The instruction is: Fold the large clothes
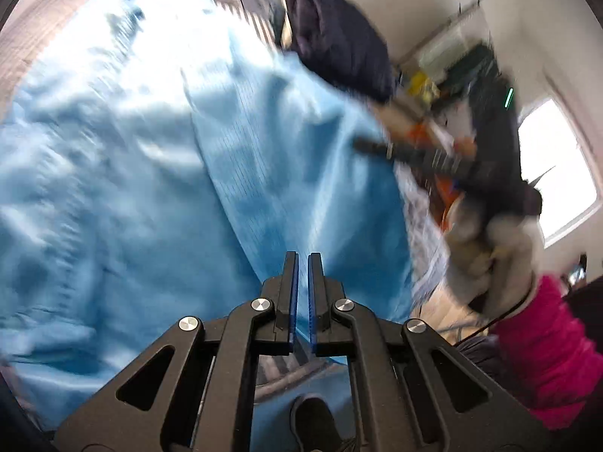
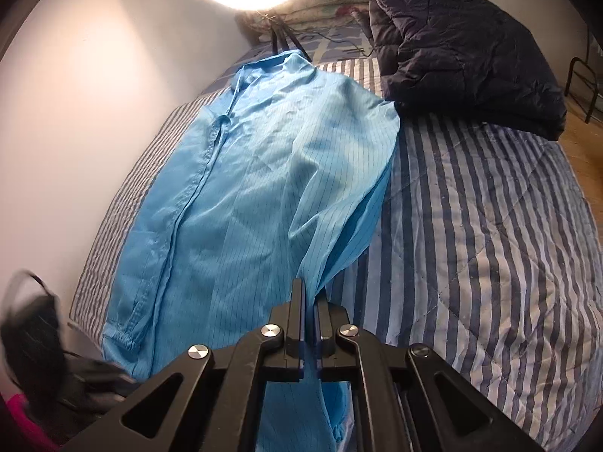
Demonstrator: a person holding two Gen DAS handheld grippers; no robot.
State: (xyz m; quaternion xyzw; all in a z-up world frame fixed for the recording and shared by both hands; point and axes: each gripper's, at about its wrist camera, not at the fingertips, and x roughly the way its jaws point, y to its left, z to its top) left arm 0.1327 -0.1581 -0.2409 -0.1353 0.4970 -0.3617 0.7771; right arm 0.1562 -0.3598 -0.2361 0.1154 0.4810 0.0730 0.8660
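Coat: thin, light, limp, slippery-looking blue cloth, spread on the bed; best taken at hem or edge; right gripper pinches its edge, left gripper closed, apparently likewise.

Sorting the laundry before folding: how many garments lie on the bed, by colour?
Light blue pinstriped coat: 1
Dark navy puffer jacket: 1
Total: 2
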